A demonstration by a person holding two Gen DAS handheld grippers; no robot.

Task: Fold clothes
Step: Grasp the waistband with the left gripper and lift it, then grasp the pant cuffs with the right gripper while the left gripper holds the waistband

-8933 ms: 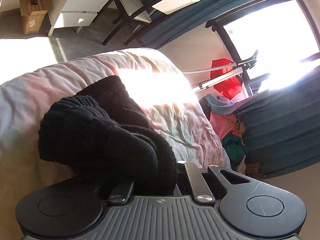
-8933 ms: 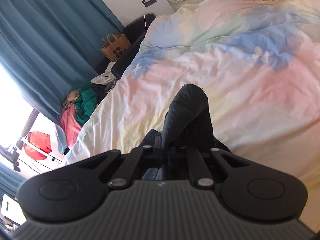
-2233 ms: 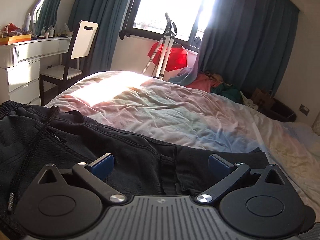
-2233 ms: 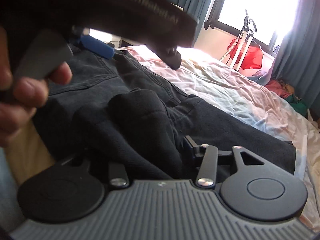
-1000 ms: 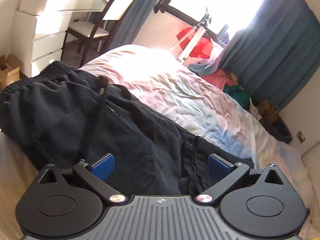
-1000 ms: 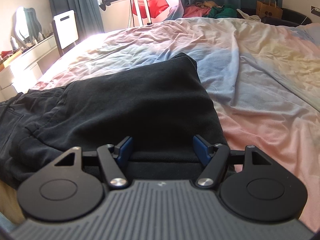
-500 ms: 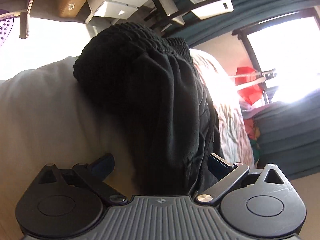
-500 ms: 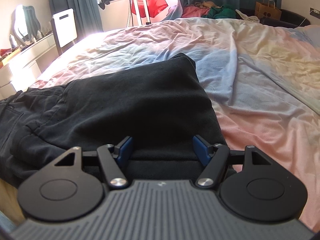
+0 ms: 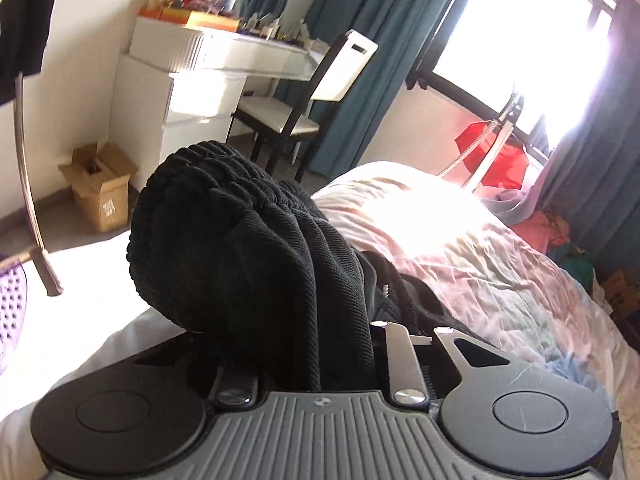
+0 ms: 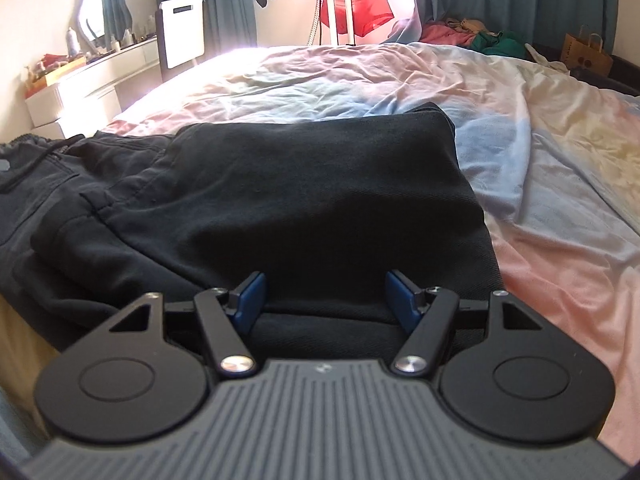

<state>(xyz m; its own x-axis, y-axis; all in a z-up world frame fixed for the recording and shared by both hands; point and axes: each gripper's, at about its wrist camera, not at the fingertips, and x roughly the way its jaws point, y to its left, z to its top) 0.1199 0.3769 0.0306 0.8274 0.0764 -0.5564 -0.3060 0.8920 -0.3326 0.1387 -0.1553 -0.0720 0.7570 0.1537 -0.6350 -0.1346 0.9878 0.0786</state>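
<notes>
The left claw (image 9: 320,360) has just closed, bunching the black trousers (image 9: 248,248) that hide its pads, while the right claw (image 10: 324,300) gapes wide over them at lower centre.

Right wrist view: the trousers (image 10: 304,184) lie on the bed (image 10: 540,168) along its near edge, one part folded over the other, waistband end to the left. The right gripper (image 10: 323,300) sits at their near edge. Behind the bed stands a drying rack (image 10: 340,4), with a clothes pile (image 10: 472,36) to its right. A paper bag (image 10: 586,54) stands further right. A dresser (image 10: 80,80) and chair (image 10: 182,38) stand left of the bed.

Left wrist view: the waistband (image 9: 224,216) rises bunched between the left gripper (image 9: 320,360) fingers. A cardboard box (image 9: 100,184) sits on the floor, left of the dresser.
</notes>
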